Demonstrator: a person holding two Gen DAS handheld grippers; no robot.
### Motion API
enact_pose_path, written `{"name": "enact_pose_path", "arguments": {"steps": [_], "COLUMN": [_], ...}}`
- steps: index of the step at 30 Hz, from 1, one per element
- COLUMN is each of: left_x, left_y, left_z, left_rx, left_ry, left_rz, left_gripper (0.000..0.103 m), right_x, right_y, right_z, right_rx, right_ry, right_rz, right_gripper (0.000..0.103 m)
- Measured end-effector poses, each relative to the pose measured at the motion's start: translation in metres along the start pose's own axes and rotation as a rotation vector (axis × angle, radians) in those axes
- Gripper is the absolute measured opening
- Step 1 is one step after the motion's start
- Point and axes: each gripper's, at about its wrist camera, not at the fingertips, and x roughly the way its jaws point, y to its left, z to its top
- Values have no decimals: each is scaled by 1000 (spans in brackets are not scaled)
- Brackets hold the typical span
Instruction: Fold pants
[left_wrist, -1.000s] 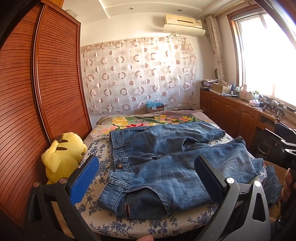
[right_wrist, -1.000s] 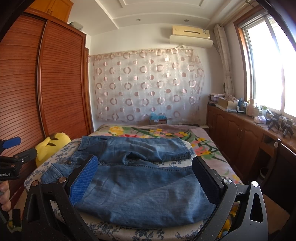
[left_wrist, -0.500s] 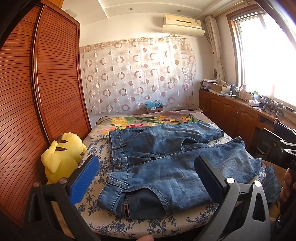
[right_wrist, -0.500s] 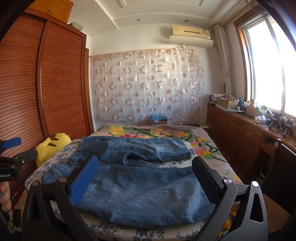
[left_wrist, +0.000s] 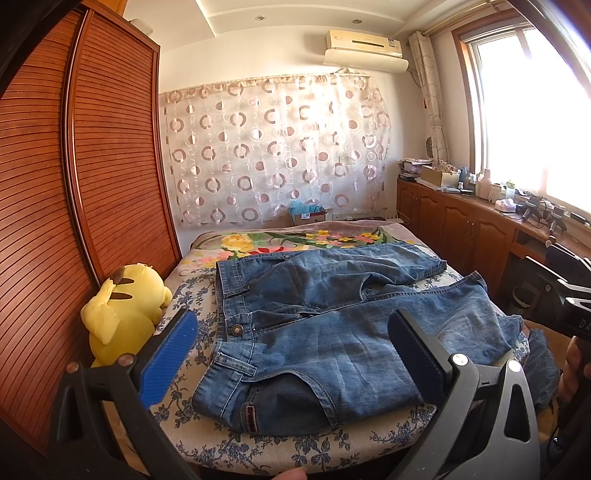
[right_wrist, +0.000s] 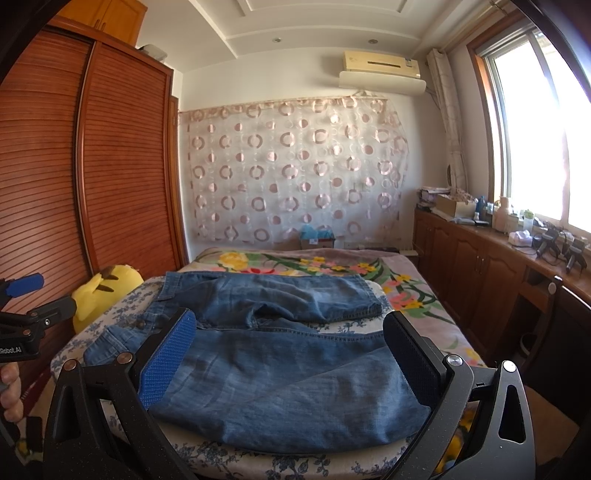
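A pair of blue denim jeans (left_wrist: 332, 325) lies spread flat on the near end of a bed (left_wrist: 207, 443), over a sheet printed with small blue flowers. The waistband with its metal button points toward the wooden louvred wardrobe (left_wrist: 74, 206) on the left, and the two legs run to the right, splayed apart in a shallow V. The nearer leg reaches the bed's right edge and its end drapes over it; the farther leg lies wholly on the bed.

The left hand-held gripper (left_wrist: 291, 354) hovers above the near waistband corner, its two fingers spread wide with nothing between them. The right hand-held gripper (right_wrist: 288, 354) hangs over the lower part of the nearer leg, likewise gaping wide and empty, clear of the cloth. In the right wrist view the left tool shows at the left edge, with part of a hand (right_wrist: 11, 391) beneath it.

A yellow plush toy (left_wrist: 122, 310) sits at the left edge of the bed, against the wardrobe and just beside the waistband. Farther back the bed carries a bright floral blanket (right_wrist: 317, 264). A circle-patterned curtain (left_wrist: 273, 151) covers the far wall under an air conditioner (left_wrist: 364, 46), and a wooden cabinet tabletop (right_wrist: 491, 236) with bottles and boxes runs below the window on the right.
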Motion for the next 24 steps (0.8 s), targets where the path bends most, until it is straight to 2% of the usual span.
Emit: {"name": "enact_pose_path", "arguments": {"steps": [17,24], "left_x": [-5,6], "left_y": [-19,-15], "left_z": [4,-8], "left_rx": [1,-9], "left_ry": [9,32], "left_rz": [0,-3], "left_gripper": [103,103], "right_x": [-1,-4], "right_y": [4,8], "right_z": [0,-10], "right_rx": [0,3], "right_ry": [5,30], "right_rz": [1,-10], "right_gripper": [103,103]}}
